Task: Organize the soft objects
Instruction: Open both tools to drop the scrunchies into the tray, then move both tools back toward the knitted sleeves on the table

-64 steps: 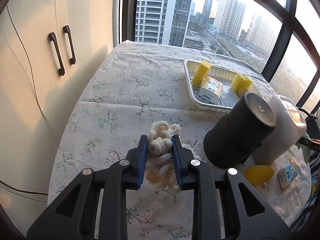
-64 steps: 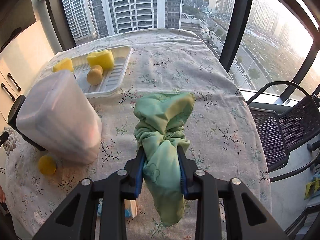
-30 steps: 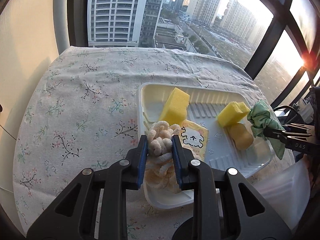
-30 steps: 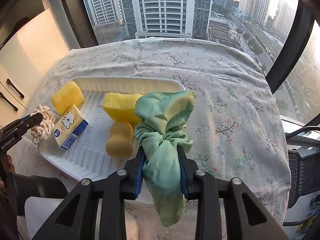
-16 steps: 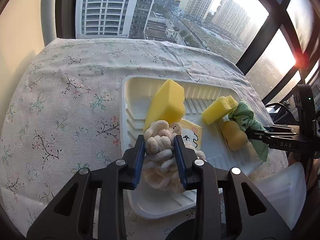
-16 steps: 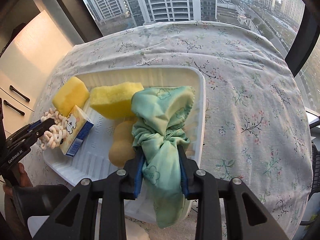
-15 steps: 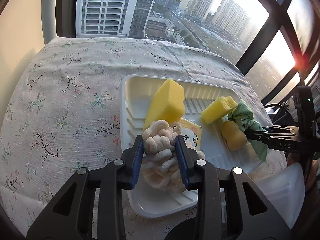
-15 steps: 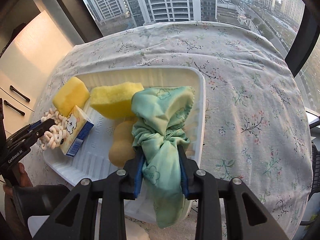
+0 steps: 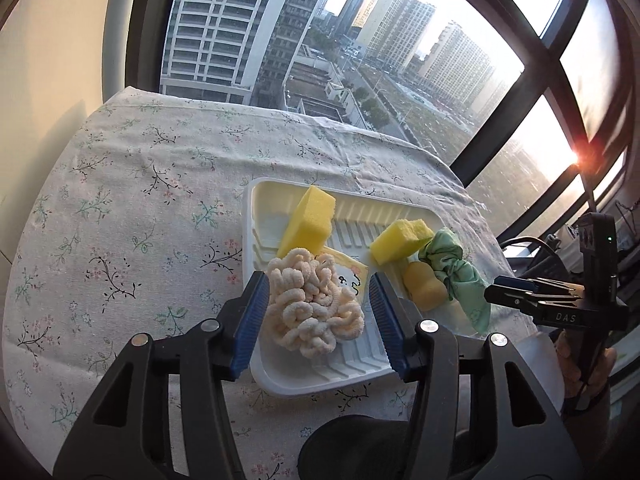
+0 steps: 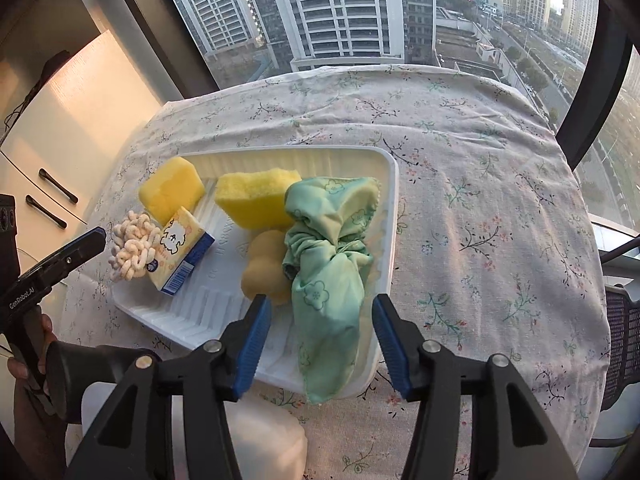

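Letting go is the step now: both my left gripper (image 9: 318, 316) and right gripper (image 10: 320, 336) are opening, the cream chenille bundle (image 9: 314, 304) and green cloth (image 10: 330, 264) seemingly resting in the white tray (image 10: 390, 184), at 12 o'clock from each, so next I should lift clear.

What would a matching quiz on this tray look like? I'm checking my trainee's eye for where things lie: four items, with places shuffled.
Things:
1. green cloth
2. noodle-like cloth
3. carton
4. round sponge

Places:
A. between the opening jaws of the left gripper
B. hanging over the tray edge, between the opening jaws of the right gripper
C. touching the green cloth's left side in the right wrist view
D. leaning between the noodle-like cloth and the tray floor

Pairs: 1-B, 2-A, 3-D, 4-C
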Available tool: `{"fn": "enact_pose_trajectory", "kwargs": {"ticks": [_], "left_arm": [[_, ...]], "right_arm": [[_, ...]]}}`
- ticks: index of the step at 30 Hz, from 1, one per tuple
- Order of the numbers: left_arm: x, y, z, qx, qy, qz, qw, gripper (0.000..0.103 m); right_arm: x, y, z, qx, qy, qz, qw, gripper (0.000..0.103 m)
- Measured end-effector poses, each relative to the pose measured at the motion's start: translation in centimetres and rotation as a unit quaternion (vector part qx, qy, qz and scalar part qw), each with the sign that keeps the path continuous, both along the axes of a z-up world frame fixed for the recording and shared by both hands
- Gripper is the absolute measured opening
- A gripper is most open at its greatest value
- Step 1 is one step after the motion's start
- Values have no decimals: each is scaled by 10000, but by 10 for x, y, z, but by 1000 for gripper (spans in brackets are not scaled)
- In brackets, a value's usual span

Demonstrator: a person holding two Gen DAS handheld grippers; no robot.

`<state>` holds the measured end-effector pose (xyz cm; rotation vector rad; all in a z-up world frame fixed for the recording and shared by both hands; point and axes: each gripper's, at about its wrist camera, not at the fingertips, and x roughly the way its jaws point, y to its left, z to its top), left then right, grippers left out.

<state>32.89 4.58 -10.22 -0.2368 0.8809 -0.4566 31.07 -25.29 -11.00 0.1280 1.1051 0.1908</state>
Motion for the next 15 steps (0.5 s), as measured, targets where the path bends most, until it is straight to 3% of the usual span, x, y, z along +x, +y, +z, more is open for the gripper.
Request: {"fn": "enact_pose_trajectory", "kwargs": {"ticks": [2, 6, 15], "left_arm": [[-9, 6, 8, -21, -178, 119, 9998, 50], [-28, 21, 15, -108, -378, 247, 9989, 64], [-72, 43, 7, 331, -445, 369, 9978, 64]], "right_arm": [[-10, -7, 8, -2, -142, -108, 9998, 60], [-27, -24, 17, -52, -283, -318, 9991, 61], [-64, -54, 1, -193, -92, -621, 9978, 61]]}}
